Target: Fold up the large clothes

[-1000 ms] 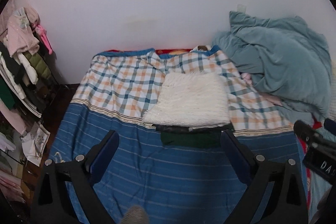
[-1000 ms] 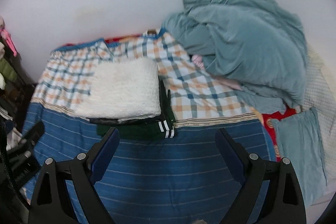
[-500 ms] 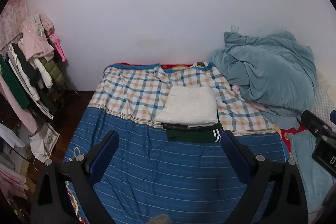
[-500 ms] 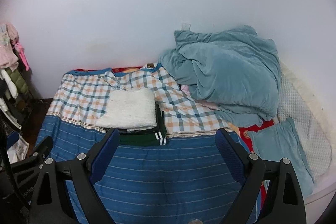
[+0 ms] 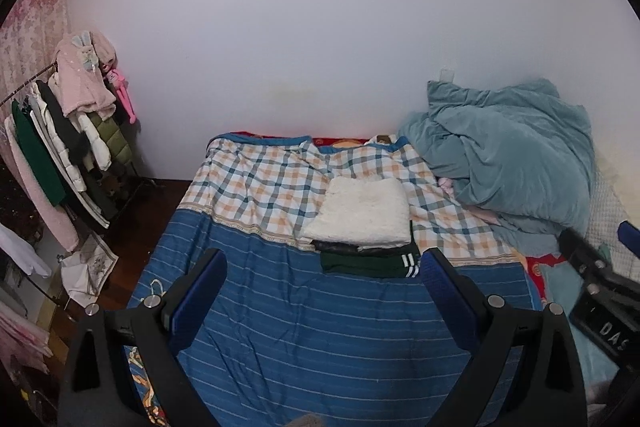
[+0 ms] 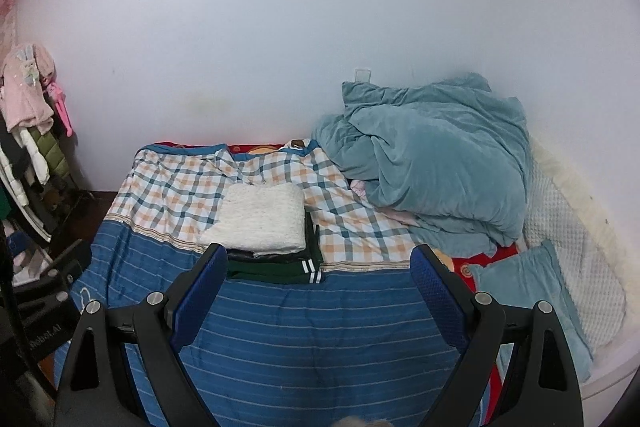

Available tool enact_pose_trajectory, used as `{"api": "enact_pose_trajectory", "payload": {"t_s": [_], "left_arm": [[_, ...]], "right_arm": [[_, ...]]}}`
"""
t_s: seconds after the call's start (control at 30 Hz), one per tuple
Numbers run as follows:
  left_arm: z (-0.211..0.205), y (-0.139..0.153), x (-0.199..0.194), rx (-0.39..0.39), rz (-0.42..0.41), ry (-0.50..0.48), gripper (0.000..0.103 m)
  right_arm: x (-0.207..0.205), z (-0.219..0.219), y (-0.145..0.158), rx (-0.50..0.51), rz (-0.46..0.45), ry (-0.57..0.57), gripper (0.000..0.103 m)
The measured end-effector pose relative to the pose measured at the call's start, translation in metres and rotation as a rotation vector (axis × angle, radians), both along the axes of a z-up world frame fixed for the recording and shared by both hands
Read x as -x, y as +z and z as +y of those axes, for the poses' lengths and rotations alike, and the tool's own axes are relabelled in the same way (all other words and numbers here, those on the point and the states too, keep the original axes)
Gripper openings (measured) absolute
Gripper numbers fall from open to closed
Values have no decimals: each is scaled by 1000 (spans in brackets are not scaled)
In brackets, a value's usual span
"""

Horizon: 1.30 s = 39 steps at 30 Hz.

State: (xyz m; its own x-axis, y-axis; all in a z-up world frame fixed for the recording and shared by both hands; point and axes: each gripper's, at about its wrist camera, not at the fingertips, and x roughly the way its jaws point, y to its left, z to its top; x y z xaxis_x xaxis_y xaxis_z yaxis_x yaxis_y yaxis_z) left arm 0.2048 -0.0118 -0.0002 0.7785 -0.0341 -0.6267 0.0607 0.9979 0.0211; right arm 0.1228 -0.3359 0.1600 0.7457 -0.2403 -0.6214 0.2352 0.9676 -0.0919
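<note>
Your left gripper and right gripper pulled back from folded stack, both fingers wide and empty, blue striped sheet bare between.

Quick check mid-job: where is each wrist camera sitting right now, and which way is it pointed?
Left wrist: above the near end of the bed, facing the far wall; its own open left tool shows, the other tool at right edge.
Right wrist: same height, further right; open right tool shows, more of the blanket.
Shared: white folded stack.
</note>
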Motion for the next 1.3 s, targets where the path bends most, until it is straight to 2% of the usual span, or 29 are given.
{"api": "enact_pose_trajectory", "payload": {"t_s": [0.5,1.3], "left_arm": [[2,3,15,-7,-29,24,101],[3,13,18,-6,-38,15,102]], "right_arm": [[12,2,0,13,-3,15,96],[12,6,8,10,-12,31,96]]}}
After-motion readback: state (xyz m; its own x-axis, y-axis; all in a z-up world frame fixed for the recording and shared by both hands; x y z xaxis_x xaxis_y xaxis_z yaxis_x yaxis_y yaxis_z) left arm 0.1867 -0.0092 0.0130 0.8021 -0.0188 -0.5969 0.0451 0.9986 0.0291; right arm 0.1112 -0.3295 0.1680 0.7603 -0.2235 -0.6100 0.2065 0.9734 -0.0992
